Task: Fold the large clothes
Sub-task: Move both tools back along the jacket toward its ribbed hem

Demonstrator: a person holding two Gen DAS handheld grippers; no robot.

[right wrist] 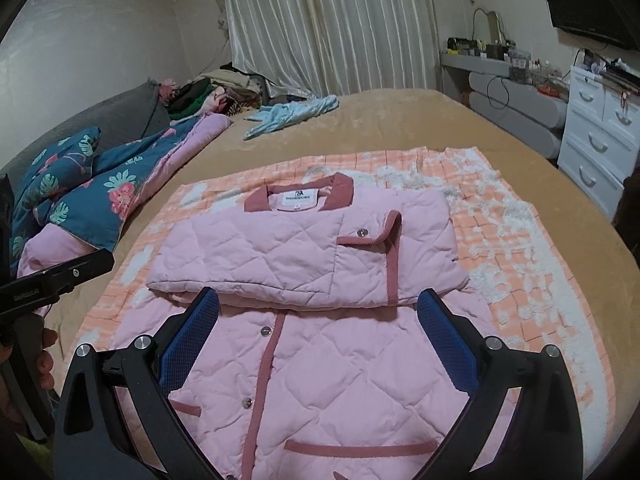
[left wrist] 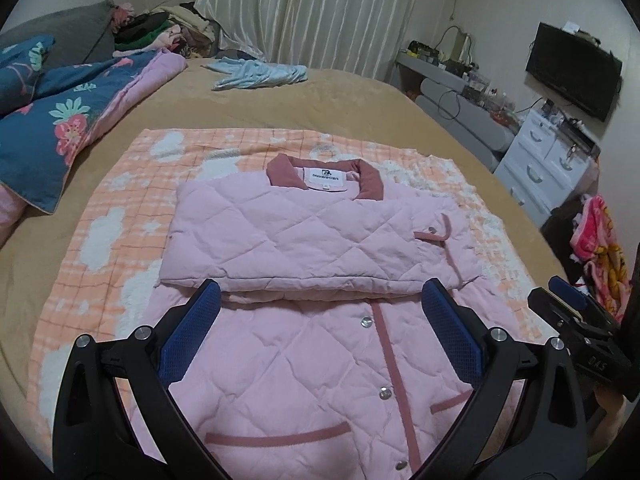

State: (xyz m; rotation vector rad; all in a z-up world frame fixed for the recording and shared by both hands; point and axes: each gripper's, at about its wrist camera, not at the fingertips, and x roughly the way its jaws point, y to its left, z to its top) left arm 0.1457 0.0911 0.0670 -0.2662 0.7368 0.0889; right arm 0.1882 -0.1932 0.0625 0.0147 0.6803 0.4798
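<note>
the left gripper (left wrist: 320, 296) is hovering with its two blue-padded fingers (left wrist: 190, 332) spread wide apart, gripping nothing, and the right gripper (right wrist: 318, 304) is hanging the same way, its blue pads (right wrist: 448, 340) spread and empty. directly beneath and between both pairs of fingers the pink quilted jacket (left wrist: 304, 232) is lying flat, its snap-button front (left wrist: 366, 322) facing up and running back under the claws. just beyond the fingertips the sleeves are lying folded across the chest, forming a thick band with a trimmed cuff (right wrist: 374, 240) on top. further ahead the dark rose collar (left wrist: 324, 174) is sitting open around a white label (right wrist: 298, 197).

under the jacket and spreading out to either side of the claws, an orange checked blanket (left wrist: 120, 208) with white cloud shapes is covering part of the tan bed (left wrist: 320, 96). off to the left of the claws a blue floral quilt (left wrist: 60, 116) is lying bunched up. far ahead a light blue garment (right wrist: 296, 116) is lying crumpled near the pale curtains (right wrist: 328, 28). to the right, white drawers (right wrist: 600, 140) are standing beside the bed, with a dark screen (left wrist: 574, 70) on the wall above. at the left edge of the right wrist view, a hand (right wrist: 42, 356) is showing on the other tool's handle.
</note>
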